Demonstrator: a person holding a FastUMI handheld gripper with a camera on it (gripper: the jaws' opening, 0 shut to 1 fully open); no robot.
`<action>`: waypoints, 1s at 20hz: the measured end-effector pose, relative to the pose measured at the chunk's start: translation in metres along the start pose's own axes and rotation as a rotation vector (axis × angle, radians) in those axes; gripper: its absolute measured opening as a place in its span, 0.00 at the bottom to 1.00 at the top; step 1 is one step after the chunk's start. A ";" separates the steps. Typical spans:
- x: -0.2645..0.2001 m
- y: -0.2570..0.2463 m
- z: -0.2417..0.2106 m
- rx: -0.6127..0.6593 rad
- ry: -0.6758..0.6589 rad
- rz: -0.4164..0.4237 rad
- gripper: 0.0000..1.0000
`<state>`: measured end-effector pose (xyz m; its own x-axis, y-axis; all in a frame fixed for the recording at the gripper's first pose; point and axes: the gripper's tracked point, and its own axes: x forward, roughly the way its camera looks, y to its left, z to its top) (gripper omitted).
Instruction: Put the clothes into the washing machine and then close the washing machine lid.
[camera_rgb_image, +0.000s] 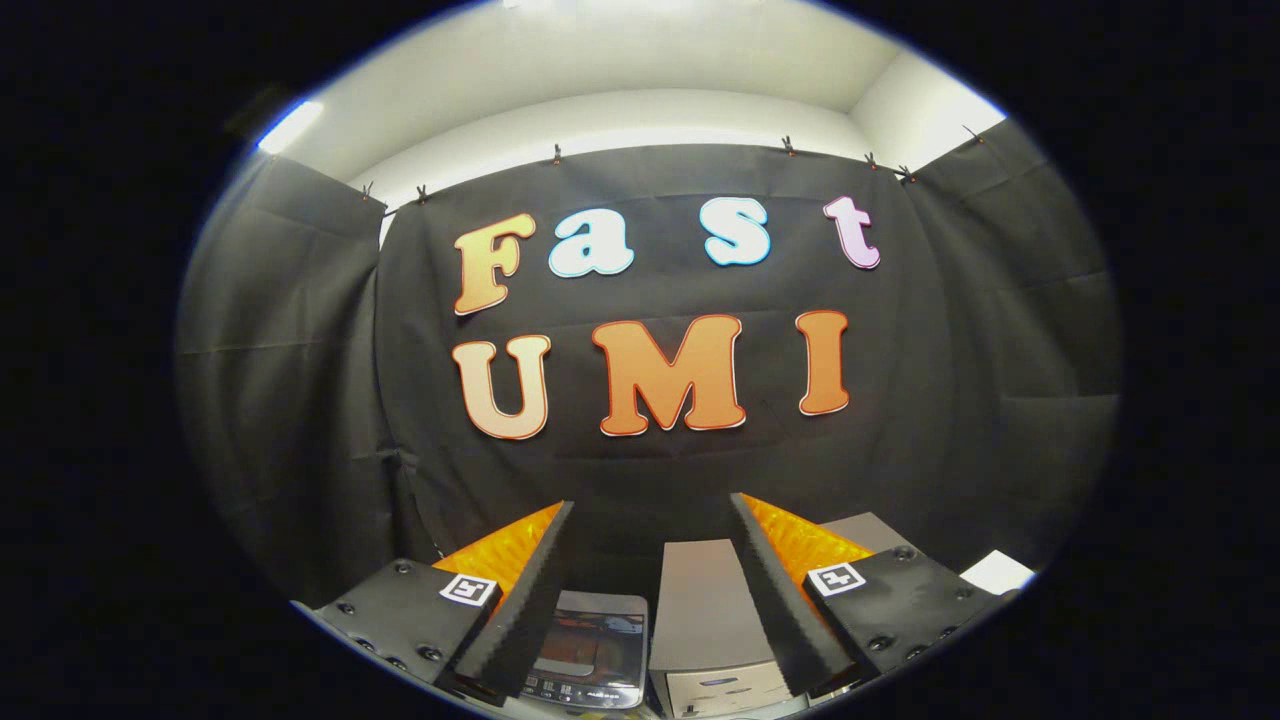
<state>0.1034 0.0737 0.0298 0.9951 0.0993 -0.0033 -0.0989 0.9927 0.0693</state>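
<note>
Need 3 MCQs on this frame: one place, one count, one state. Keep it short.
1. Where is the washer?
A. Hanging on the cloth wall
B. Low between the tool's fingers, next to the grey box
C. Outside both fingers

2. How many square markers sit on the tool?
A. One
B. Two
C. Four

3. What state is the tool in?
A. Open, holding nothing
B. Shut on clothes
C. Shut on the washer lid

Answers:
1 B: the washer shows in the gap between the fingers, with the grey box beside it.
2 B: one of the markers sits on each finger mount.
3 A: the tool has its fingers wide apart with nothing pressed between them.
</note>
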 end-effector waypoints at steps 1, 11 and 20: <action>-0.002 -0.006 0.001 -0.004 -0.001 -0.002 0.97; -0.014 -0.039 0.013 -0.052 -0.034 0.001 0.97; -0.018 -0.053 0.019 -0.060 -0.058 -0.007 0.97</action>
<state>0.0910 0.0176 0.0453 0.9945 0.0901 0.0539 -0.0907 0.9958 0.0094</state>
